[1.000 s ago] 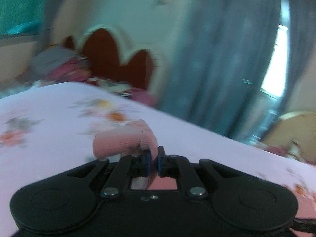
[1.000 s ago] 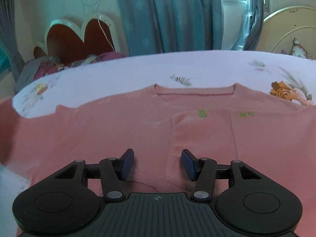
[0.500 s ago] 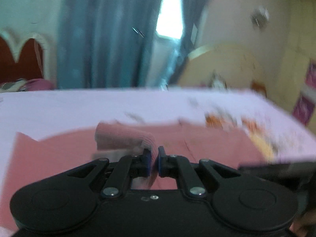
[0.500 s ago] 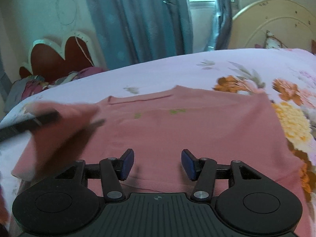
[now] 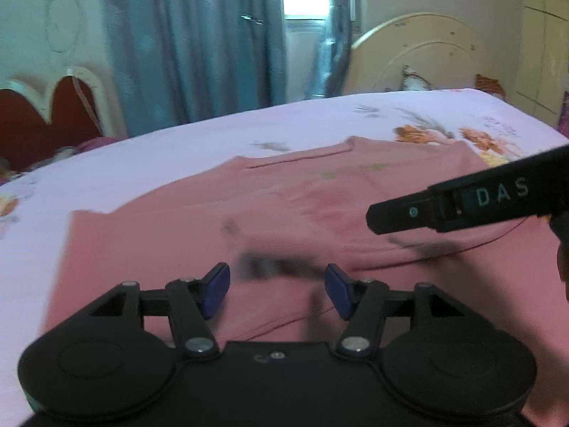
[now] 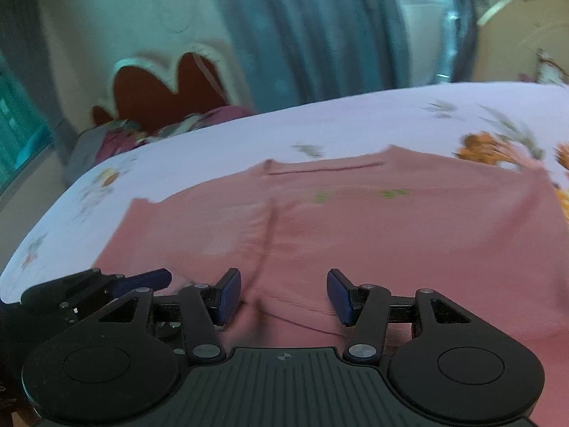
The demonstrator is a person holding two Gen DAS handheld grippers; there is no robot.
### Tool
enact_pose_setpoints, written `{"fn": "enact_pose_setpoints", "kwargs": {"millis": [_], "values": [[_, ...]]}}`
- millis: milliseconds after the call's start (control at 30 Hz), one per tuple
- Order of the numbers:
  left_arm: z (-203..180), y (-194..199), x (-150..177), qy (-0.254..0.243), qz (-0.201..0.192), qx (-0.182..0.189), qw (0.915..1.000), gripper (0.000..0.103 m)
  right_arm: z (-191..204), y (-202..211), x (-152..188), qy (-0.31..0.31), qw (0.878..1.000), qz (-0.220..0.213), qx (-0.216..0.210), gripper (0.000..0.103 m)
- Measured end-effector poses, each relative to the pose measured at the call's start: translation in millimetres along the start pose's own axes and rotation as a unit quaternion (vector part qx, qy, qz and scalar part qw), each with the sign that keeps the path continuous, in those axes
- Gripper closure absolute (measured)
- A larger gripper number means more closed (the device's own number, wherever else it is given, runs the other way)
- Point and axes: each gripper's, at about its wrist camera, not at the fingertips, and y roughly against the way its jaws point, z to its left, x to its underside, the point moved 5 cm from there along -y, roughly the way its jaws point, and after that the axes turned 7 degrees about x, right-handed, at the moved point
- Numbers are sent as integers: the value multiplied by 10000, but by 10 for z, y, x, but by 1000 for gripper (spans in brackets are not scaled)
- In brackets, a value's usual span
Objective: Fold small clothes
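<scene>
A small pink shirt [image 5: 199, 235] lies flat on the floral bed sheet [image 5: 142, 156], neckline toward the far side, its left sleeve folded over the body. It also shows in the right wrist view [image 6: 391, 227], with a fold line down the middle. My left gripper [image 5: 277, 290] is open and empty just above the shirt's near hem. My right gripper [image 6: 283, 295] is open and empty over the hem too. The right gripper's body [image 5: 462, 199] reaches in from the right in the left wrist view. The left gripper's fingers [image 6: 142, 279] show at lower left in the right wrist view.
A red scalloped headboard [image 6: 167, 85] with a heap of clothes [image 6: 117, 138] stands at the far left. Blue curtains [image 5: 199, 46] hang behind the bed. A cream headboard [image 5: 419, 53] is at the far right.
My left gripper swung right with the pink sleeve, laid it across the shirt body and opened. My right gripper stayed open and shifted back left.
</scene>
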Motion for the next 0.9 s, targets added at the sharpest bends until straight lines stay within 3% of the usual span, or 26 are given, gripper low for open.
{"fn": "enact_pose_setpoints", "kwargs": {"millis": [233,400,500,533,567,800,833,900], "values": [[649,268,264,574,184,-952,9936,42,552,-271,61,886,9960,98,-73,50],[968,365,473,907,390,-1434,9847,41,682,-527,122,1380,9889,11,544,50],[1039,357,551,1003,494,-1543,9817,42,662,-578,111,1353,9890,-2,593,51],[1049,348,575,1022,506,-1544,9814,41,654,-589,96,1328,9896,0,548,76],[1053,331,585,1029,494,-1565,9811,40,633,-591,80,1287,9900,11,572,92],[1109,245,541,1129,402,-1655,9789,40,216,-217,-252,526,9939,-628,743,94],[1120,238,534,1146,377,-1671,9785,41,127,-158,-299,446,9929,-721,835,100],[1144,208,522,1190,313,-1683,9780,47,-84,-43,-376,232,9916,-834,960,100]]}}
